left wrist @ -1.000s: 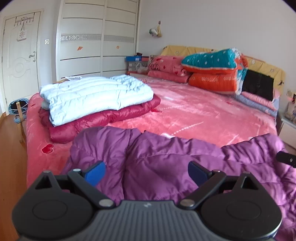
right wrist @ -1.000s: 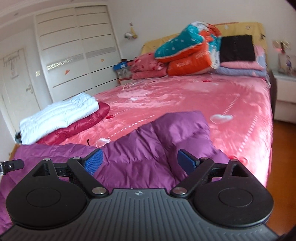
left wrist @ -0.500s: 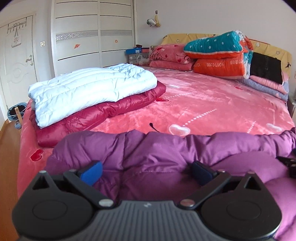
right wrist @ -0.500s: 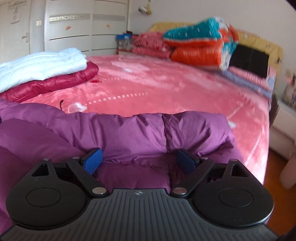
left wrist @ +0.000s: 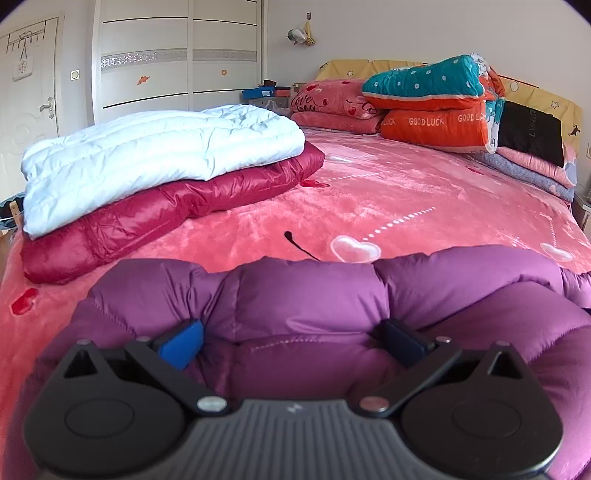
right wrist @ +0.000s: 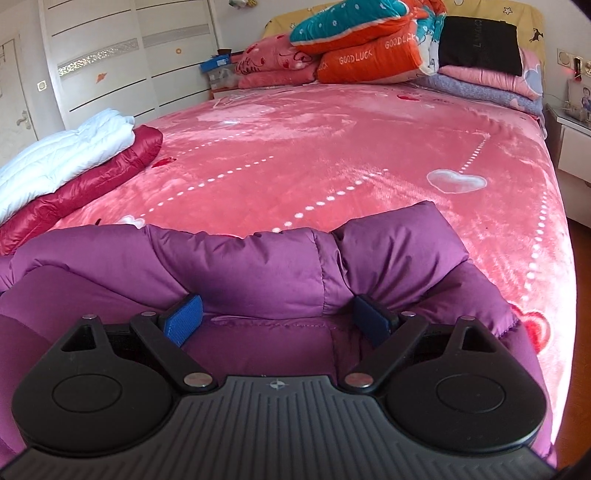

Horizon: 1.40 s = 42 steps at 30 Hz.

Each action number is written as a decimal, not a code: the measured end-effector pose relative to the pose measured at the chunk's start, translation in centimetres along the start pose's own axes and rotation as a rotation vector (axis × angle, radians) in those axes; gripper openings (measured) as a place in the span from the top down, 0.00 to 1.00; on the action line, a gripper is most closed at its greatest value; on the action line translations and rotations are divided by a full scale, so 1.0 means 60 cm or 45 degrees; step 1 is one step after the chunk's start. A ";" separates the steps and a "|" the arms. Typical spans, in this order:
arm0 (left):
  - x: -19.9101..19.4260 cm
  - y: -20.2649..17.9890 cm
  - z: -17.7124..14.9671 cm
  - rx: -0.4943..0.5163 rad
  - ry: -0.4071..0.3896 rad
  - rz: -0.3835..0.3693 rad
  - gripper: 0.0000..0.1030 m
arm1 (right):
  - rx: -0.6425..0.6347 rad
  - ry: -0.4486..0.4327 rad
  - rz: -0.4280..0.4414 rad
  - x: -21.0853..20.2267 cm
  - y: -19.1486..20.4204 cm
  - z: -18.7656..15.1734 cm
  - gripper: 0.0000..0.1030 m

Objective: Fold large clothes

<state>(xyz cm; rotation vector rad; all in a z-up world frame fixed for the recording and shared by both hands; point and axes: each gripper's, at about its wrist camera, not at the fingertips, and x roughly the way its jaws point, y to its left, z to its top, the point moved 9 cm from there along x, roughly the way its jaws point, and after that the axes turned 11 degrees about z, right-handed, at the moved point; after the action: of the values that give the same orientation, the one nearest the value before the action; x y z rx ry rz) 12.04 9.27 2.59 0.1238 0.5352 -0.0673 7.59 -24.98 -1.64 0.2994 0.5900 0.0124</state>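
Compared with a second ago, the purple down jacket [left wrist: 314, 295] has been pushed up into a puffy ridge at the bed's [left wrist: 388, 199] near edge. Left tongs [left wrist: 291, 341] and right tongs [right wrist: 277, 319] are spread apart, nothing clamped; fold looks underway.

White wardrobe [left wrist: 177, 62] and door [left wrist: 29, 85] (left wall), pink bedspread [left wrist: 388, 192], pale wall [left wrist: 406, 29], wooden floor [right wrist: 580, 295].

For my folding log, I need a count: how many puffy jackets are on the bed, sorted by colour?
Purple jacket, under both grippers: 1
White jacket, folded, on top of the pile: 1
Dark red jacket, folded, under the white one: 1
Total: 3
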 end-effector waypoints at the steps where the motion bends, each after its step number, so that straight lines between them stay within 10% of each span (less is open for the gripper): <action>1: 0.003 -0.001 -0.001 -0.003 -0.002 -0.003 0.00 | 0.001 -0.006 -0.002 -0.003 -0.002 -0.003 0.00; 42: 0.035 -0.018 -0.009 0.038 -0.055 0.090 0.00 | -0.033 -0.095 -0.007 -0.024 -0.021 0.009 0.00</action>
<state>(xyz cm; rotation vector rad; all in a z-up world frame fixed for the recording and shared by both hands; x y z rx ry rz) 13.48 8.23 0.92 0.1702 0.4861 -0.0094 6.60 -26.50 -0.79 0.2719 0.5160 0.0037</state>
